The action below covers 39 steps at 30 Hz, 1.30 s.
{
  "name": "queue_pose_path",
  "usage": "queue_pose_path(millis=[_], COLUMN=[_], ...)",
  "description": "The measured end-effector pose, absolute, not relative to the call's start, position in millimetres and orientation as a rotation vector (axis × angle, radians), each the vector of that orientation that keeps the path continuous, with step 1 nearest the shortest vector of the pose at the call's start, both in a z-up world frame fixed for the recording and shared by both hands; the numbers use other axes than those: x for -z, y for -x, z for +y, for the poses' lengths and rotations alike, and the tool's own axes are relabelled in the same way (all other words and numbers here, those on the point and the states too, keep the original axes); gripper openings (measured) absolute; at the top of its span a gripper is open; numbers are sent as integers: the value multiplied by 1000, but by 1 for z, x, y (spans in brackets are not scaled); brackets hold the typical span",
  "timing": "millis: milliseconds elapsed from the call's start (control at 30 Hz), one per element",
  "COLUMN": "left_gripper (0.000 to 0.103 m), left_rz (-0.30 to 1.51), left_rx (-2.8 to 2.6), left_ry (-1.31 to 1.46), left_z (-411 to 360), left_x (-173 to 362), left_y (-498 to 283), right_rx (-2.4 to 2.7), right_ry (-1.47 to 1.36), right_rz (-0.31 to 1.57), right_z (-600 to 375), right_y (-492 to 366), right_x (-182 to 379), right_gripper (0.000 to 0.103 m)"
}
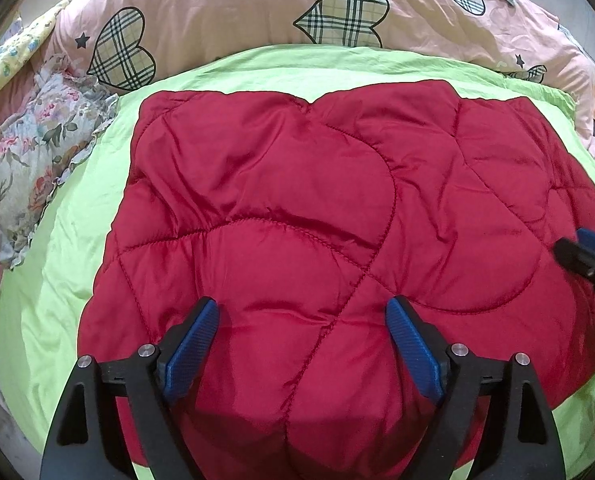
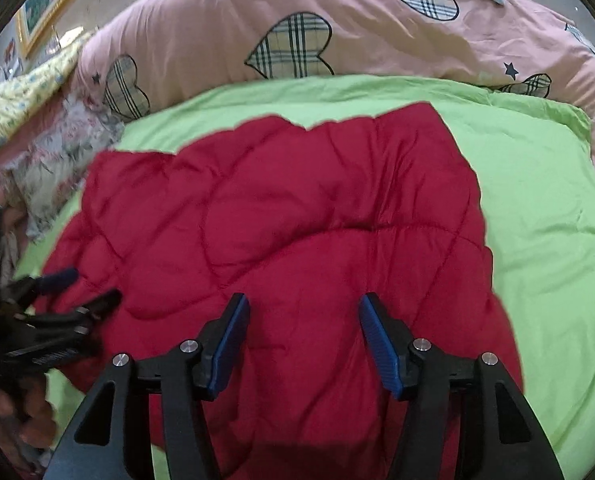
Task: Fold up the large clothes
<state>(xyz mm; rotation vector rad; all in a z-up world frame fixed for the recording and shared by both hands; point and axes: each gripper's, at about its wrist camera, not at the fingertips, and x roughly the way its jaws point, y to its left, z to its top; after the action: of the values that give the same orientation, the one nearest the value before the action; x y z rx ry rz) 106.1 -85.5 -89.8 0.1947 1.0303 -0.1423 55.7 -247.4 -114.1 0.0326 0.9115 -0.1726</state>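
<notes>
A red quilted padded garment (image 1: 297, 200) lies folded into a rough square on a light green sheet (image 1: 57, 280). My left gripper (image 1: 301, 304) hangs over the garment's near part, its blue pads wide apart and pinching no fabric. My right gripper (image 2: 303, 300) stands open over the same garment (image 2: 289, 208), further to the right, with only flat cloth below its pads. Each view catches the other tool at its edge: the right gripper (image 1: 589, 256) in the left wrist view, the left gripper (image 2: 91, 286) in the right wrist view, with a hand behind it.
A pink duvet with plaid hearts (image 1: 257, 8) is bunched along the far side of the bed. A floral ruffled pillow (image 1: 29, 160) lies at the left. Bare green sheet (image 2: 545, 240) stretches to the right of the garment.
</notes>
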Motion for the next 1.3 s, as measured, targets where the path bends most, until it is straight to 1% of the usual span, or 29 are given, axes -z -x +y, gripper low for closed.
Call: queue_pose_path(millis=[467, 733, 900, 1100, 1133, 1167, 1200, 1233, 1267, 1300], left_gripper=[90, 90, 90, 89, 89, 89, 89, 91, 97, 100], left_rz=[1022, 1023, 1025, 1026, 1021, 1007, 993, 976, 962, 952], left_rx=[129, 64, 42, 52, 57, 58, 54, 39, 7, -28], left_ry=[-183, -160, -174, -158, -142, -122, -105, -91, -79, -66], left_z=[-80, -54, -54, -51, -47, -42, -37, -30, -21, -12], left_x=[86, 89, 96, 94, 89, 82, 76, 70, 66, 62], left_y=[-113, -151, -166, -166, -166, -165, -166, -167, -170, -175], right_rx=[180, 193, 194, 181, 193, 204, 214, 224, 238, 256], right_ry=[-21, -33, -33, -85, -92, -98, -106, -116, -120, -118], right_rz=[911, 915, 918, 897, 880, 869, 858, 847, 844, 853], right_z=[-254, -264, -264, -271, -276, -280, -285, -291, -297, -303], right_y=[-64, -74, -75, -76, -77, -78, -79, -80, -83, -87], right_x=[118, 118, 118, 101, 95, 91, 87, 82, 79, 77], right_gripper=[64, 64, 64, 64, 67, 73, 76, 81, 88, 91])
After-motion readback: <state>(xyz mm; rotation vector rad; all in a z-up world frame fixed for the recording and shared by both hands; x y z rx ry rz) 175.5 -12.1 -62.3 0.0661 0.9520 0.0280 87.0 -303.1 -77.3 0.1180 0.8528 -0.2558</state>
